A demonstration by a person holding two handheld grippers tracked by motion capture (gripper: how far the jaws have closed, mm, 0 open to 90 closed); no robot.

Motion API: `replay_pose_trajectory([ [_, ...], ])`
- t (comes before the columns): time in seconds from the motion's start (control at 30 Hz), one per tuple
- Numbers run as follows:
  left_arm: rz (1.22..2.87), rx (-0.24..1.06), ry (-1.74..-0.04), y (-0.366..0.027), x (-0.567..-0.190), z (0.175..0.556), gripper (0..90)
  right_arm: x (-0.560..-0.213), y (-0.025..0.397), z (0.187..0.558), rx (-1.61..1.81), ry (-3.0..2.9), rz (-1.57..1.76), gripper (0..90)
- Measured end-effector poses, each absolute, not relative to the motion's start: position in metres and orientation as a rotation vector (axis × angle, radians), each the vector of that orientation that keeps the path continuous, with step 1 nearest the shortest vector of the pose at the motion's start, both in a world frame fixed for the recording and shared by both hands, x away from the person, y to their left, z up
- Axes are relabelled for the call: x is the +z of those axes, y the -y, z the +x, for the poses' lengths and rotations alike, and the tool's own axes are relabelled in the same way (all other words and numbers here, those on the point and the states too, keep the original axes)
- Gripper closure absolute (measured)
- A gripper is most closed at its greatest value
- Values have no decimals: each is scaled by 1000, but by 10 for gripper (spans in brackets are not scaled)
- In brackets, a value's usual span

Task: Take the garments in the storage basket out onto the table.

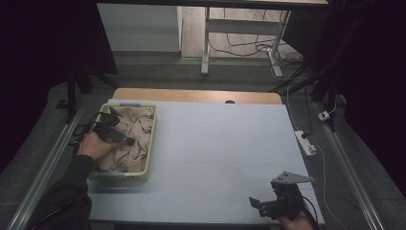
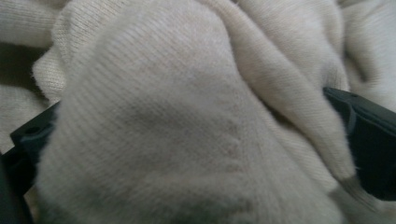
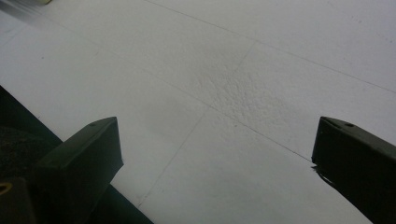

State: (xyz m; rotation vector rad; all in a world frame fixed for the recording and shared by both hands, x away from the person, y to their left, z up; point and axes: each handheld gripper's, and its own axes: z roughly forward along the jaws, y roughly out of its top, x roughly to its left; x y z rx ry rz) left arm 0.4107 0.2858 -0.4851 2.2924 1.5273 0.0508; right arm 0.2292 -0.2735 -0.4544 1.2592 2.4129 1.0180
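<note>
1. We work at a pale grey counter (image 1: 215,153), most of its surface bare, with a wooden edge showing at the far side.
2. At the counter's left edge sits a pale green basket (image 1: 151,143), and a cream knitted sweater (image 1: 139,136) lies crumpled inside, filling it nearly to the rim.
3. Our left gripper (image 1: 114,132) reaches into the basket, tilted down onto the knit. In the left gripper view a thick fold of the sweater (image 2: 187,126) bulges between the two black jaws, which stand on either side of it and press into the wool; we judge the gripper closed on that fold.
4. Our right gripper (image 1: 261,203) waits near the counter's front right corner, well apart from the basket. In the right gripper view its jaws stand wide apart over bare counter (image 3: 224,93), holding nothing.
5. By our judgement the work is at its start: the grasp looks made, but the sweater remains wholly in the basket. Lifting it out and laying it on the open counter is all yet to do, and the right gripper has no part in it so far.
</note>
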Motion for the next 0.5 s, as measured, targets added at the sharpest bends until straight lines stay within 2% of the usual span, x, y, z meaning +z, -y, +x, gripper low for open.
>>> replay_pose_trajectory([
  [0.13, 2357, 110, -1553, -278, -484, 412, 24, -454, 273, 229, 1014, -2414, 1252, 14],
  [0.3, 2366, 106, -1557, -279, -474, 412, 285, -454, 273, 229, 1014, -2413, 1250, 13],
  [0.5, 2347, 104, -1553, -281, -465, 410, 443, -454, 274, 229, 1017, -2411, 1262, 13],
])
